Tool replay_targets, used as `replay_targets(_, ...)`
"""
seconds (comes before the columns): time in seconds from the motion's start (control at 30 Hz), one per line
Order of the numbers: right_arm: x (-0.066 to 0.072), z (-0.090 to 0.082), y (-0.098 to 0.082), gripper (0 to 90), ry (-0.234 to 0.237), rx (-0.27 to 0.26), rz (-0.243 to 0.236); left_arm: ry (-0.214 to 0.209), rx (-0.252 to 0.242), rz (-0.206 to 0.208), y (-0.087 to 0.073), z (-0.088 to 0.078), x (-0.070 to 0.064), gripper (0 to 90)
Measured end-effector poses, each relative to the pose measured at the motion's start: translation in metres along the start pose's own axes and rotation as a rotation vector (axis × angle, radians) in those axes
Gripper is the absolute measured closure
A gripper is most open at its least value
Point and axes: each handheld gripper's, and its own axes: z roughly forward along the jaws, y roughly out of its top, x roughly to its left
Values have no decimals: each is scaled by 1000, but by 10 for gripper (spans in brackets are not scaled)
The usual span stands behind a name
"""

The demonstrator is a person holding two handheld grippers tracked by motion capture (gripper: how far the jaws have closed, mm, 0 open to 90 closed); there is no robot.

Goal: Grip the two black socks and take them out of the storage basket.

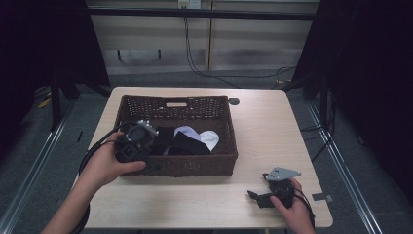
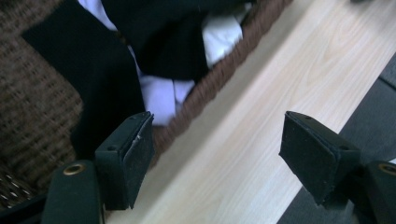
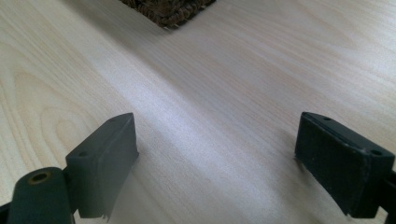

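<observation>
left gripper (image 1: pixel 146 130) — jaws wide | right gripper (image 1: pixel 253 195) — jaws wide

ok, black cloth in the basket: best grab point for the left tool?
Probably the raised fold of the black cloth near the basket's middle, coming from above. It lies bunched over the white cloth, and the wicker basket walls block a side approach. The left tool is open at the near-left rim.

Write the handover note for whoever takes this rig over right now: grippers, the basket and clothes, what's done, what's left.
Left gripper: open, holding nothing, at the near-left rim of the brown woven wicker basket.
Right gripper: open, holding nothing, low over the light wooden table at its near right.
Black cloth and white cloth lie bundled inside the basket.
Done: clothes are in the basket.
Left: probably the left gripper's next move on the clothes; nothing gripped yet.
</observation>
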Motion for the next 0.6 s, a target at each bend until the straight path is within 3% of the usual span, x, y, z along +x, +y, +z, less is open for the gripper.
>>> replay_targets(0.23, 0, 0, 0, 123, 0, 1, 2, 40, 5, 0, 26, 8, 16, 253)
replay_targets(0.47, 0, 0, 0, 123, 0, 1, 3, 90, 39, -13, 47, 34, 34, 254)
replay_targets(0.6, 0, 0, 0, 123, 0, 1, 3, 103, 50, -47, 57, 53, 42, 256)
